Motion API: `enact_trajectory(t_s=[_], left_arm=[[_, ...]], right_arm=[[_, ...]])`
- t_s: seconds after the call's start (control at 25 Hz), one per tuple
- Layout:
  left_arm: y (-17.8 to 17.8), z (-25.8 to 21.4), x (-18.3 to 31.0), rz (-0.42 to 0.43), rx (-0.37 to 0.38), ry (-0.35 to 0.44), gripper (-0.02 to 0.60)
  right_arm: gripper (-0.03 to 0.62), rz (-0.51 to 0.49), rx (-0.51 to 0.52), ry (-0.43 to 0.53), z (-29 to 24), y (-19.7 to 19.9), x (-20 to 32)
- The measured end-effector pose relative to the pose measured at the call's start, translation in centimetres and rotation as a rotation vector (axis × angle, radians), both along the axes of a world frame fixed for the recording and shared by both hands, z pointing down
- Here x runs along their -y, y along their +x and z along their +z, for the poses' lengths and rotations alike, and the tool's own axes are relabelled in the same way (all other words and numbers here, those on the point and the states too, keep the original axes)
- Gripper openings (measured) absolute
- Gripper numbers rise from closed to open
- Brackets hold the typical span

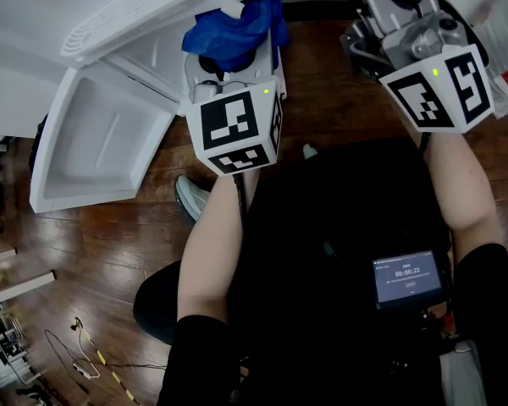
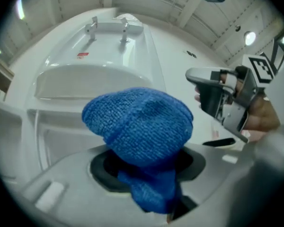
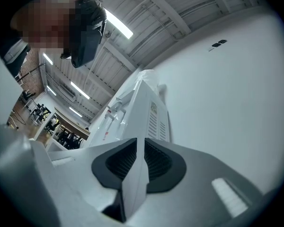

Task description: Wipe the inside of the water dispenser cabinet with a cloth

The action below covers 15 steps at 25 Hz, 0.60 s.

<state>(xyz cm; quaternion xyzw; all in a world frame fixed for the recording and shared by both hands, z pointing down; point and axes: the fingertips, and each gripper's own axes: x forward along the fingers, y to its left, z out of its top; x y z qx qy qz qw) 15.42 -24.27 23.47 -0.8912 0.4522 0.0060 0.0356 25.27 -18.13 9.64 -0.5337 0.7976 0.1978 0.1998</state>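
Far left in the head view, the white water dispenser stands with its cabinet door swung wide open, inner face showing, above the wooden floor.

At three o'clock from that door is my left hand-held gripper. Its jaws are clamped on the blue cloth, which bunches into a rounded wad over the fingertips with a tail hanging down between them. In the left gripper view the cloth is held in front of the dispenser, outside the cabinet. The two taps are at eleven o'clock from it.

Far right, at three o'clock from the cloth, is my right hand-held gripper. Its jaws are drawn together on nothing. It is tilted upward alongside the dispenser, with the white wall ahead.
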Motion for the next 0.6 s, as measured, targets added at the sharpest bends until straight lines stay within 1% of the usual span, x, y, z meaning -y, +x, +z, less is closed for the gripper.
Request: enact_trajectory(t_s=[0.08,0.28,0.36,0.4,0.44,0.52,0.6], left_arm=[[-2.0,1.2,1.2,-0.046,0.006,-0.002,0.213],[-11.8,4.0,6.7,-0.283,0.022,-0.064,0.210],[-14.2,4.0,8.0,-0.335,0.021,-0.066,0.210],[-14.5,3.7,8.3,-0.328,0.004,-0.064,0.210],[-14.0,3.3,8.2,-0.286,-0.025,-0.062,0.210],[-10.9,2.5,7.3,-0.128,-0.085,-0.066,0.209],[-6.9,2.4,5.5,0.053,-0.121,-0.092,0.209]], right_arm=[[0.041,-0.013,-0.006,-0.006,0.1,-0.3,0.0],[0.041,-0.043,-0.024,-0.022,0.3,-0.9,0.4],[0.041,-0.059,-0.033,-0.027,0.5,-1.3,0.6],[0.041,-0.065,-0.037,-0.032,0.6,-1.5,0.7],[0.041,-0.078,-0.040,-0.033,0.6,-1.7,0.8],[0.041,-0.102,-0.039,-0.033,0.6,-2.0,0.9],[0.041,-0.111,-0.029,-0.037,0.5,-2.1,0.8]])
